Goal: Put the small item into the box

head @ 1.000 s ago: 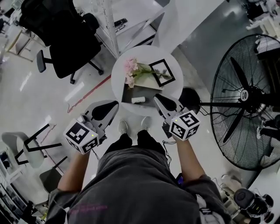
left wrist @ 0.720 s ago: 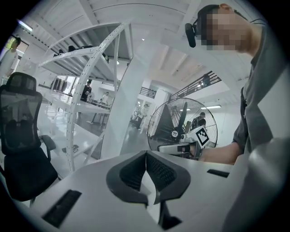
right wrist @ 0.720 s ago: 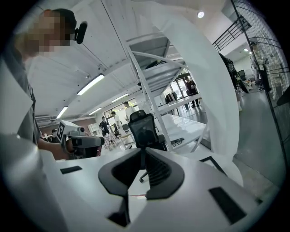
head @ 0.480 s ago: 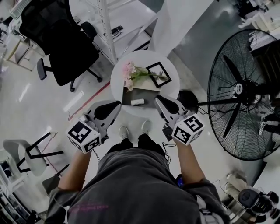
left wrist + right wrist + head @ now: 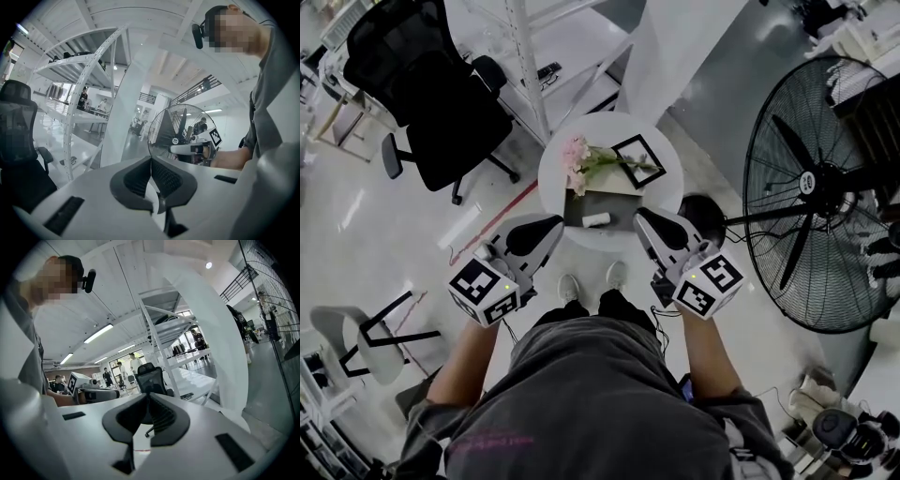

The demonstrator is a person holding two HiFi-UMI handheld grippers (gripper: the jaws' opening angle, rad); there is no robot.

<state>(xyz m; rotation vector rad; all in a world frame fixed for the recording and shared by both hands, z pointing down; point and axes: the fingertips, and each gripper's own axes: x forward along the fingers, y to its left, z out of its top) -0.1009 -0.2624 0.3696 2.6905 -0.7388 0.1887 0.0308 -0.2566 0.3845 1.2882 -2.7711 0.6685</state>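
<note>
A small white cylinder-shaped item [image 5: 597, 219] lies on a dark grey flat box [image 5: 577, 204] at the near side of a round white table [image 5: 661, 192]. Pink flowers [image 5: 577, 156] and a black picture frame [image 5: 639, 157] sit behind it. My left gripper [image 5: 551, 223] hangs in the air just left of the table's near edge, and my right gripper [image 5: 641, 214] hangs just right of it. Both are above the floor and apart from the item. In the left gripper view the left gripper [image 5: 150, 159] has its jaws together with nothing between them. The right gripper [image 5: 148, 396] looks the same in its own view.
A black office chair [image 5: 431, 84] stands at the upper left and a white shelving rack [image 5: 530, 66] behind the table. A large floor fan [image 5: 820, 192] fills the right side. A grey chair [image 5: 356, 323] is at the lower left. The person's shoes [image 5: 569, 287] are close to the table's base.
Both grippers have drifted slightly lower in the head view, toward the person's body. The item, box, flowers and frame have not moved on the table.
</note>
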